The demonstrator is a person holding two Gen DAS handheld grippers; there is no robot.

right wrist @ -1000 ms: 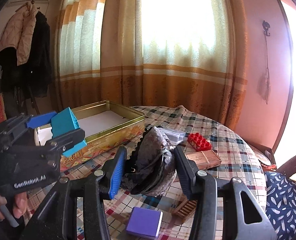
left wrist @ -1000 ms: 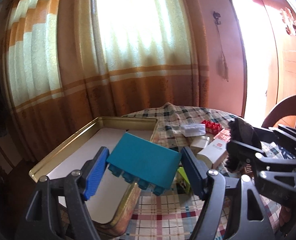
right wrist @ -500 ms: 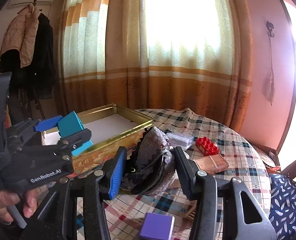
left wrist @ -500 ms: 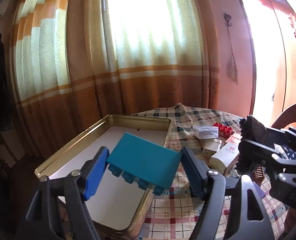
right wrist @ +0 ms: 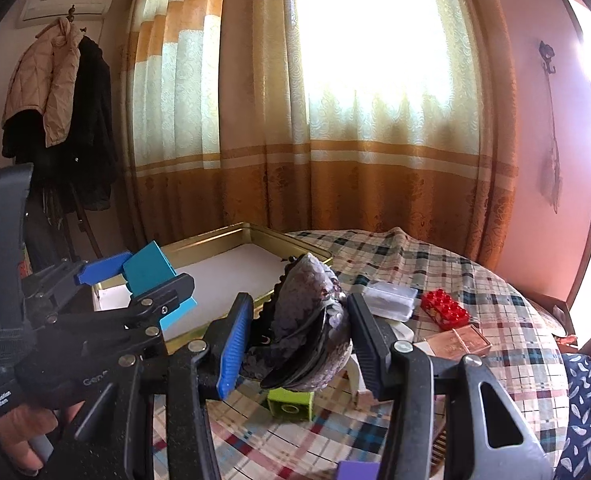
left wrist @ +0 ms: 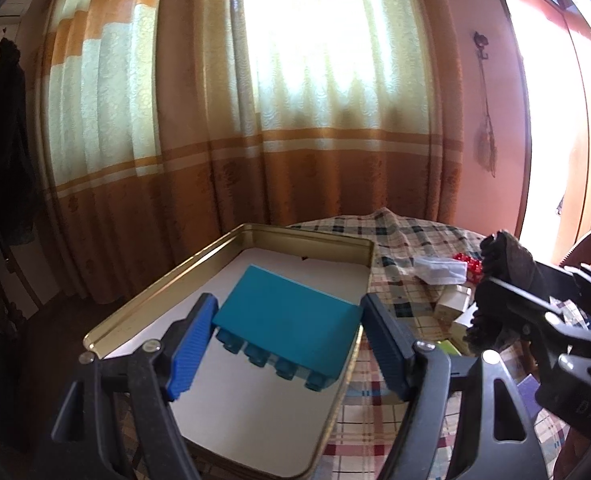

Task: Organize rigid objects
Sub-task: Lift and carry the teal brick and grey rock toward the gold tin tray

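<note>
While both your hands grip, the tin (left wrist: 369,254) waits below.
Your left gripper (left wrist: 287,344) fingers clamp the teal brick (left wrist: 291,316) above the tin; your right gripper (right wrist: 295,340) fingers clamp a dark shell (right wrist: 307,320) over the desk (right wrist: 475,280).

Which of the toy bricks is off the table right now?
The teal brick, clamped in the left tool over the gold tin. The red brick and green brick lie on the tablecloth.

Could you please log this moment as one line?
left gripper: holds teal brick over gold tin | right gripper: holds shell
</note>
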